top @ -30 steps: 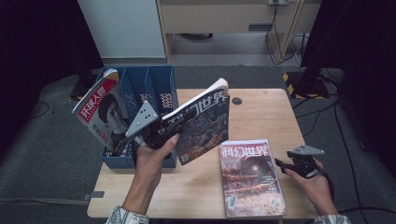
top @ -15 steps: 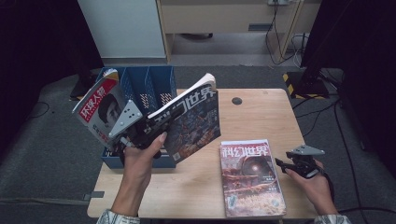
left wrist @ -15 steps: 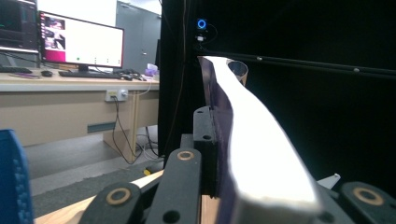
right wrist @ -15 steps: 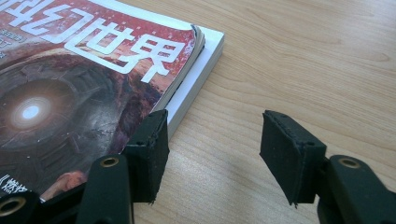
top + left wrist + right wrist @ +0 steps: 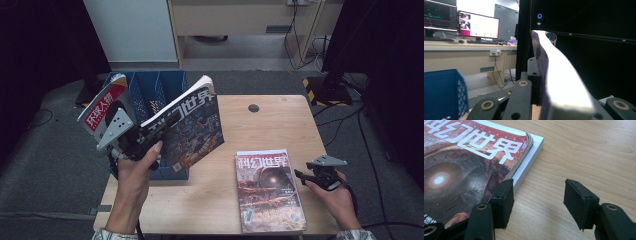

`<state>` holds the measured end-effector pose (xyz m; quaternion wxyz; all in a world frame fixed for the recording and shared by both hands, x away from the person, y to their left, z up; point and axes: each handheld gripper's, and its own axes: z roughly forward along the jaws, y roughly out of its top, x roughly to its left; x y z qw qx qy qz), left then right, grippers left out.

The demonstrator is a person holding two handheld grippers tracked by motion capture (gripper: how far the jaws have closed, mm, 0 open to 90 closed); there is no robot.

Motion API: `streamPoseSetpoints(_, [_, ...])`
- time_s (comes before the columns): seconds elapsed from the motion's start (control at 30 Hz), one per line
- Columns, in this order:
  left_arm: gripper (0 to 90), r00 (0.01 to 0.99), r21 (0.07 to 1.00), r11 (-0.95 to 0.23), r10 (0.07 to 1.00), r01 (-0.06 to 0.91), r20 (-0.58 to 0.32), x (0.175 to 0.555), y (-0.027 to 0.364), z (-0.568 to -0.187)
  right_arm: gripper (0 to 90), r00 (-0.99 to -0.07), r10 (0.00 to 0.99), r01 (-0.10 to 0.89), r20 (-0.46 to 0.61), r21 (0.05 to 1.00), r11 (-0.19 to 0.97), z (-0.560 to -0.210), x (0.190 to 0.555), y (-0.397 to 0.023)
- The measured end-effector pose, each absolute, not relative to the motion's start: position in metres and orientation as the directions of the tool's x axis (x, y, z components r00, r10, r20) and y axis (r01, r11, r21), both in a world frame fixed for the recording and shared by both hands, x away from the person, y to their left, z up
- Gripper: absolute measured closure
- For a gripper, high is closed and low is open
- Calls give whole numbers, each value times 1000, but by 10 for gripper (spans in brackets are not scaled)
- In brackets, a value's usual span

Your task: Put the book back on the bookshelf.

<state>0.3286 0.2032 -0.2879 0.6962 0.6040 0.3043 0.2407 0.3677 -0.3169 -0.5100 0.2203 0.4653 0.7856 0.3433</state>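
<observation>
Magazine first: your left tongs (image 5: pixel 134 141) are clamped on a dark-covered magazine (image 5: pixel 192 130), pinching it at its lower left edge, so the whole thing stands up and to the right of the tongs, lifted clear of the counter (image 5: pixel 280 120). In the left gripper view the magazine's edge (image 5: pixel 560 80) runs straight up between the two black jaws, pressed tight against the left one, and it bows a little as it rises. Take the blue file rack (image 5: pixel 150 95) as your landmark: the held magazine hangs at the rack's right front corner, its cover tilted and its top edge leaning toward the rack's right wall. Left of it, a red-titled magazine (image 5: pixel 102 107) sticks out of the rack's left end, just behind the grey plate of your left tongs.

Well to the right of the rack, a red-covered magazine (image 5: pixel 270 190) lies flat on the counter near its front edge. Your right tongs (image 5: pixel 303 176) rest just beside that magazine's right edge, low over the wood. In the right gripper view they (image 5: pixel 539 202) stand spread, holding nothing: the left jaw sits at the edge of the cover (image 5: pixel 474 170), on or just over it, and the right jaw is over bare counter (image 5: pixel 599 150).
</observation>
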Motion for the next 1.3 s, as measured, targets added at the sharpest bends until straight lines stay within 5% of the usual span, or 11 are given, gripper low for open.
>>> streamPoseSetpoints(1.3, [825,599,986,165,789,11,-139,313,269,-291,407,-467,884,584,-30,740,334,-510,368,-318])
